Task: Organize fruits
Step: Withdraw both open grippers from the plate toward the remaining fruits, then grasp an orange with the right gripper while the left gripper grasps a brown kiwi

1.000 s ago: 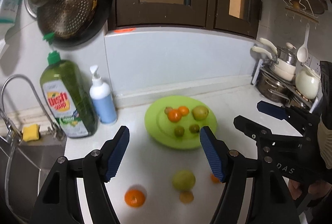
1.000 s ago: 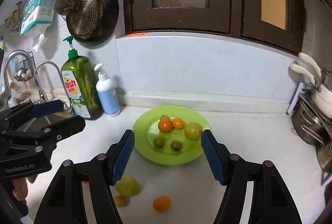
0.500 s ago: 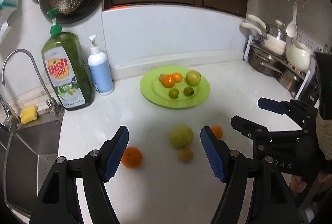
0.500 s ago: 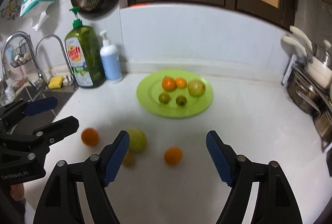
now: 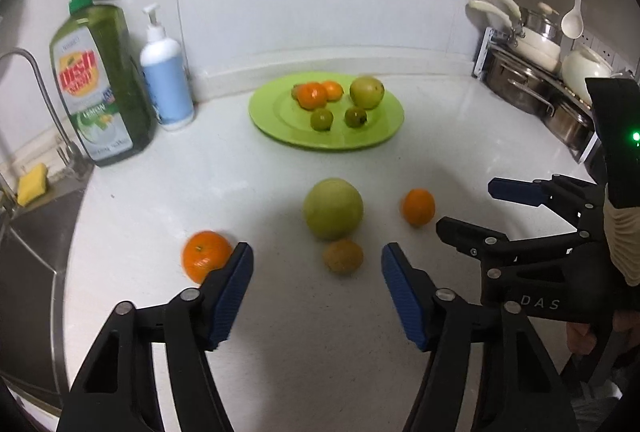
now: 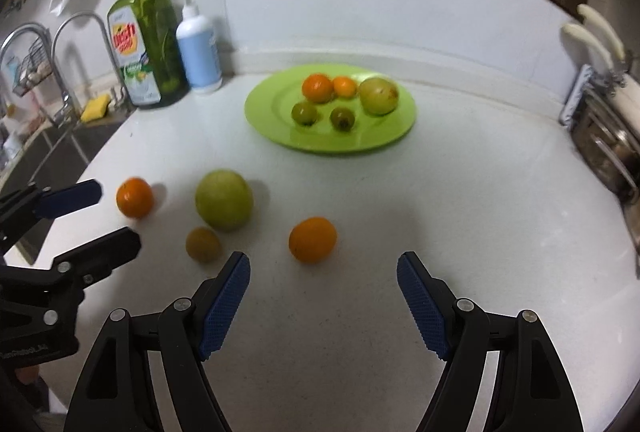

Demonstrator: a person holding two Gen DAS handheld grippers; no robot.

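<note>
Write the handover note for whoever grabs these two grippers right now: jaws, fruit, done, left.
Left gripper: jaws open, empty, above the counter in front of the loose fruit.
Right gripper: jaws open, empty, facing the right-hand orange.
Green plate: holds five fruits, namely two oranges, one large green fruit and two small green ones.
Loose on the counter: large green fruit, small brownish fruit just in front of it, left-hand orange beside the left jaw, and the right-hand orange.
Done: five fruits plated.
Left: move the four loose fruits to the plate.
</note>
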